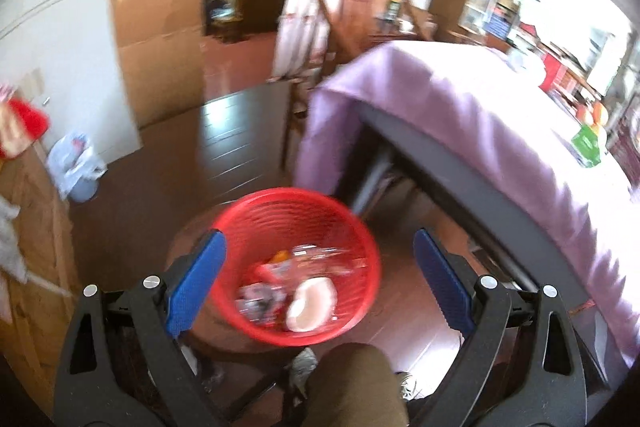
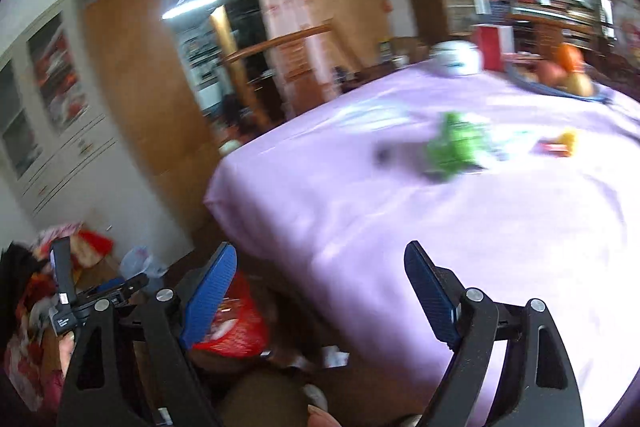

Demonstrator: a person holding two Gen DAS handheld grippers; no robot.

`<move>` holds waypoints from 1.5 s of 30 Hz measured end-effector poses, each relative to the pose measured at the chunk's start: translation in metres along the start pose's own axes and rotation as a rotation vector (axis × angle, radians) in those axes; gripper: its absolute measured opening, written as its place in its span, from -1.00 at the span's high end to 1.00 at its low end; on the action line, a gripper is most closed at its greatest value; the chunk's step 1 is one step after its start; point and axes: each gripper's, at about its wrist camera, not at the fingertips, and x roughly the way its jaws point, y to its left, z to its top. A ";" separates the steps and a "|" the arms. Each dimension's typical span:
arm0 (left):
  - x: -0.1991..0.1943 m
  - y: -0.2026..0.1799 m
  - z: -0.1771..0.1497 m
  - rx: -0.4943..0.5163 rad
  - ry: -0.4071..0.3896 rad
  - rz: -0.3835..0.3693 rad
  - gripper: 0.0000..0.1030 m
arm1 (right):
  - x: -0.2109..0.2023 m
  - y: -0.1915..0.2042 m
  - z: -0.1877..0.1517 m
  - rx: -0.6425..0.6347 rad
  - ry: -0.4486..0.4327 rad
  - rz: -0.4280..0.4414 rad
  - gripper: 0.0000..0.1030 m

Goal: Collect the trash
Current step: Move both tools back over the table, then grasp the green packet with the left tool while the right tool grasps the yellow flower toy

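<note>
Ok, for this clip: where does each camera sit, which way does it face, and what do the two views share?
Left wrist: on the left gripper, jaws open, angled down at the red basket of trash on the floor; a trouser leg shows.
Right wrist: on the right gripper, jaws open, facing across the purple-clothed table toward a green wrapper.
Shared: the basket, the table, and the green wrapper.

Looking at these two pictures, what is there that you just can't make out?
- Trash in the red basket, left wrist view: motion blur smears it; only a pale round piece and wrappers show.
- Green item on the purple tablecloth, right wrist view: blurred, kind unclear.
- Small yellow and red bits beside it: too small and blurred.
- Fruit at the far table edge: smeared.
- Under the table, left wrist view: the cloth hides it.
</note>
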 end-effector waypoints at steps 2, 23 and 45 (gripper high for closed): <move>0.004 -0.031 0.009 0.051 -0.001 -0.047 -0.77 | -0.020 -0.031 0.005 0.024 -0.029 -0.093 -0.64; 0.102 -0.414 0.094 0.455 0.073 -0.398 -0.87 | 0.018 -0.249 0.076 0.358 -0.145 -0.357 -0.70; 0.123 -0.376 0.108 0.197 0.021 -0.584 0.10 | 0.121 -0.316 0.091 0.435 0.035 -0.382 0.37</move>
